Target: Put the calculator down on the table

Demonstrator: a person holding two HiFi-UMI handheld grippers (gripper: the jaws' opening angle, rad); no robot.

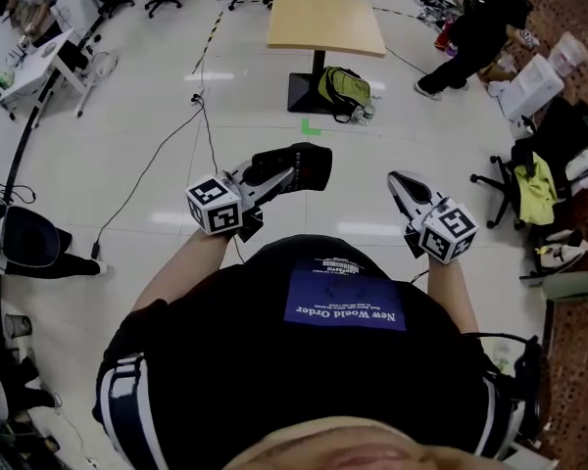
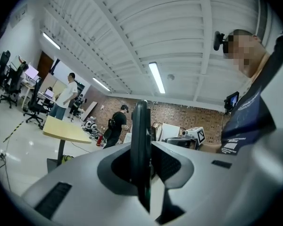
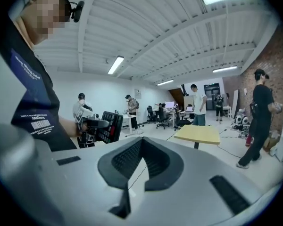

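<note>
The left tool (image 1: 282, 177) clamps the calculator (image 1: 312, 162) edge-on between its jaws; the right tool (image 1: 399, 181), jaws together, holds nothing; the counter (image 1: 325, 23) stands well ahead.

On the dark shirt (image 1: 304, 360), a blue patch (image 1: 344, 302) is printed with "New World Order" in white letters, seen upside down in the head view. A smaller line under those words and a white logo (image 1: 341, 263) beside the patch cannot be read. In the right gripper view a barcode label (image 3: 38, 125) is seen on the same shirt, its print too small to be read. Black-and-white square code markers are carried on the cubes of the left hand-held gripper (image 1: 286, 176) and the right hand-held gripper (image 1: 398, 179). The key labels of the calculator (image 3: 109, 126) cannot be made out.
</note>
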